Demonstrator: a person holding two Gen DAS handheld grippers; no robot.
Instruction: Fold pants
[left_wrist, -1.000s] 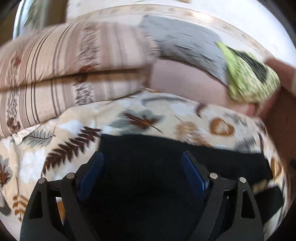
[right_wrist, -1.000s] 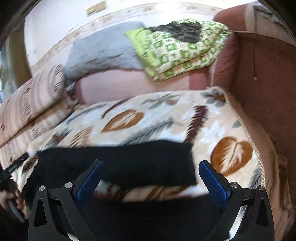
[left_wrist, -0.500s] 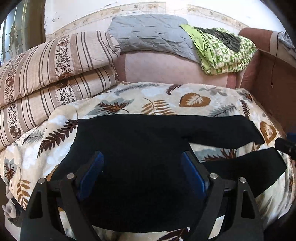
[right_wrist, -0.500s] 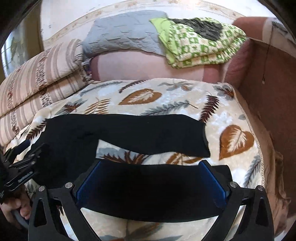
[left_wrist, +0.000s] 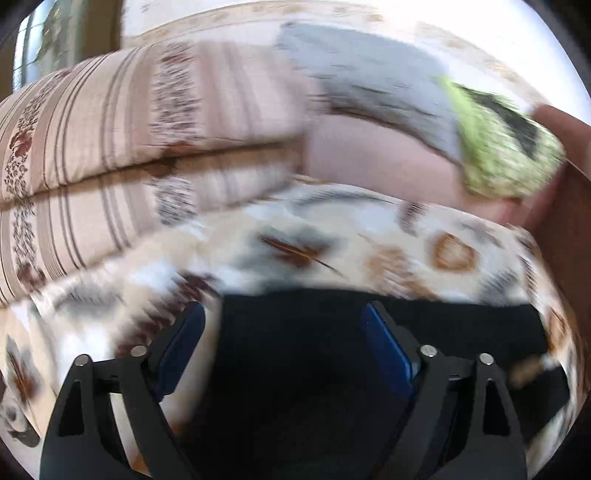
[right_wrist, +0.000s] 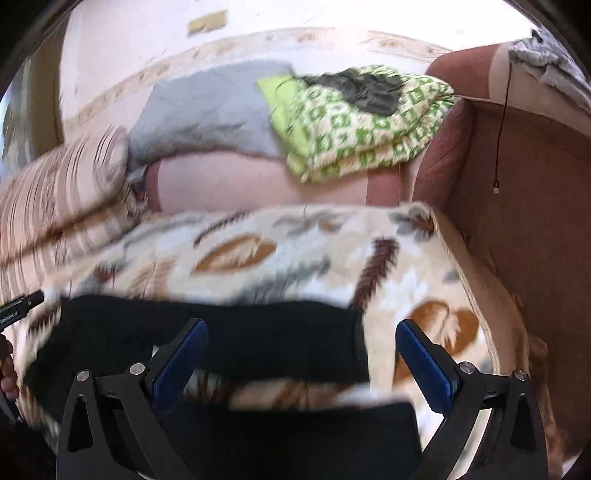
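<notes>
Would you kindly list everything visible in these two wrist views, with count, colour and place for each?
black fabric pants: one, black, spread flat on the blanket, legs apart
leaf-print fleece blanket: one, cream with brown and grey leaves, covering the sofa seat
striped beige cushions: two, beige with brown stripes, stacked at the left
grey quilted throw: one, grey, on the sofa back
green checked folded blanket: one, green and white, on the sofa back, a dark cloth on top
hanging dark cable: one, over the brown armrest at right
left gripper: black, blue pads, jaws opening, nothing gripped
right gripper: black, blue pads, open above the pants
</notes>
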